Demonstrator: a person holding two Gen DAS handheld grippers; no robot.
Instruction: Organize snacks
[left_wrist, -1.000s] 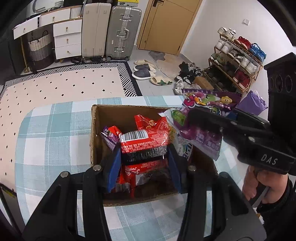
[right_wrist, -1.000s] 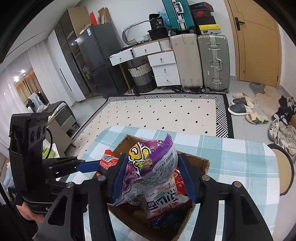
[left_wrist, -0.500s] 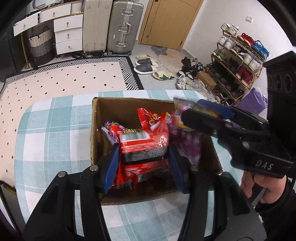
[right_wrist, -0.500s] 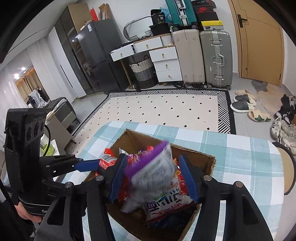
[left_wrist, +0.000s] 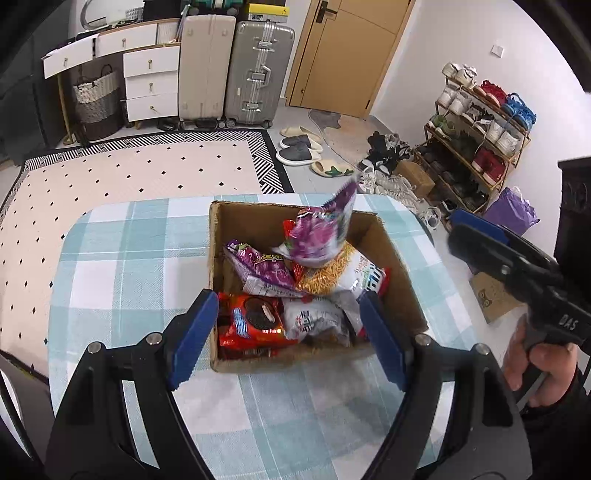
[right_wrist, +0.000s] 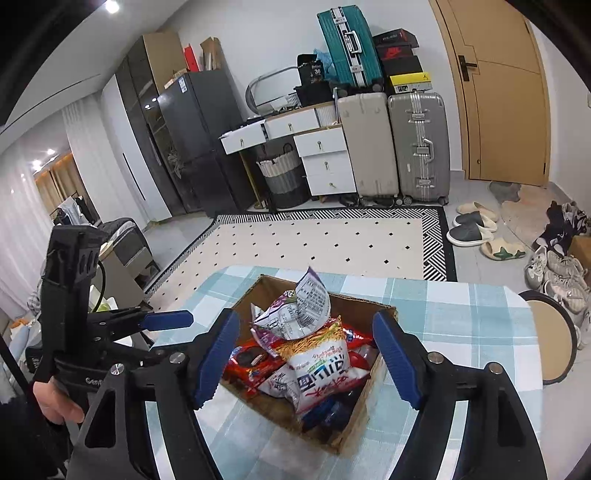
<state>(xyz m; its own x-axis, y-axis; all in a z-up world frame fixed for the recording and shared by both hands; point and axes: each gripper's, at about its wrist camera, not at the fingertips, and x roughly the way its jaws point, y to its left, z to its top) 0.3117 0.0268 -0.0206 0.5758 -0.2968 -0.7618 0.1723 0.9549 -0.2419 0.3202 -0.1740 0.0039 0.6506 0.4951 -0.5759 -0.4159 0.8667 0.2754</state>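
An open cardboard box (left_wrist: 391, 254) (right_wrist: 362, 413) stands on the teal plaid tablecloth (left_wrist: 129, 266), full of snack bags. A purple bag (left_wrist: 321, 236) (right_wrist: 299, 310) lies loose and tilted on top of the pile. Beneath it lies a noodle bag (right_wrist: 321, 365), with a red cookie pack (left_wrist: 255, 321) at the near left. My left gripper (left_wrist: 287, 306) hangs over the box's near edge, its jaws opening with nothing pressed between the pads. My right gripper (right_wrist: 306, 317) hovers above the box, jaws also opening and holding nothing. A hand grips each tool.
The table's rounded edges fall off on all sides. A round stool (right_wrist: 550, 332) stands by the table's right edge. Suitcases (left_wrist: 258, 70), white drawers (left_wrist: 147, 85), a shoe rack (left_wrist: 476, 122) and a patterned rug (left_wrist: 140, 177) lie beyond.
The left gripper let go of the red pack and the right let go of the purple bag; both now lie in the box. Both grippers opened wide and drew back.
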